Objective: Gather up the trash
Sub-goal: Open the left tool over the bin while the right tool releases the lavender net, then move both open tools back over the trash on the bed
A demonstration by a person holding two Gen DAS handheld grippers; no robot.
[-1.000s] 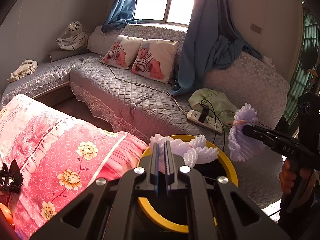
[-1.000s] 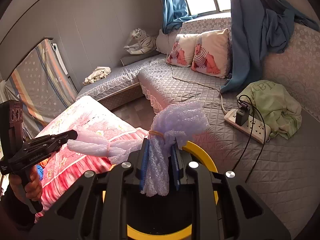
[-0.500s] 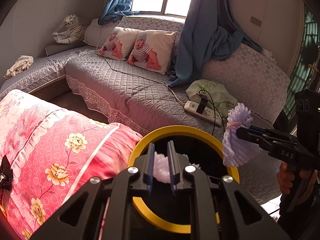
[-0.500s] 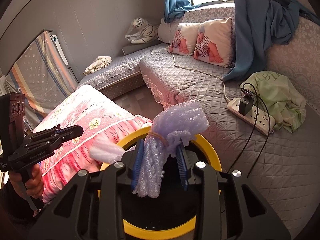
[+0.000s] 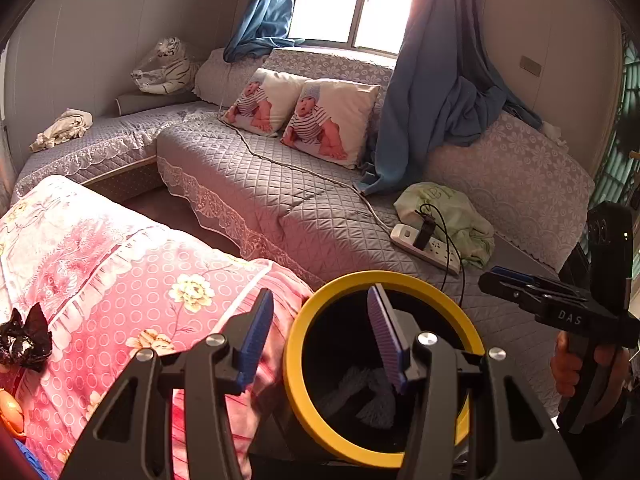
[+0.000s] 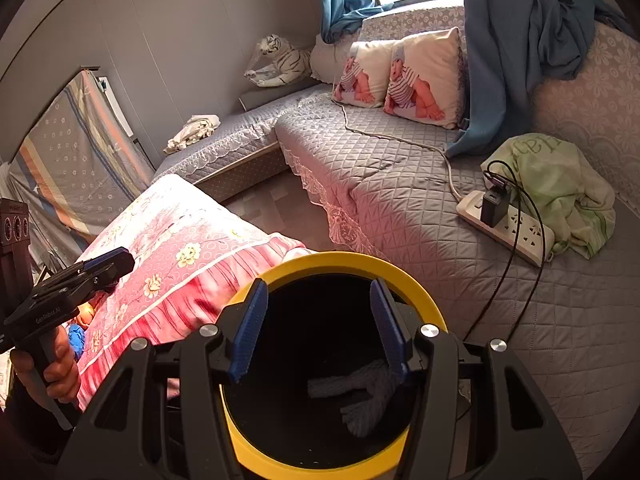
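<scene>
In the left wrist view, the left gripper point(image 5: 320, 336) has just been opening and stands released with nothing between its jaws; the foam netting point(image 5: 360, 396) lies below and ahead of it inside the yellow-rimmed bin point(image 5: 296, 344). In the right wrist view, the right gripper point(image 6: 316, 324) has likewise just been opening, empty, directly above the bin point(image 6: 340, 260), where the netting point(image 6: 360, 396) lies crosswise beneath its right finger. Both claws tilt downward; the right looks nearer.
</scene>
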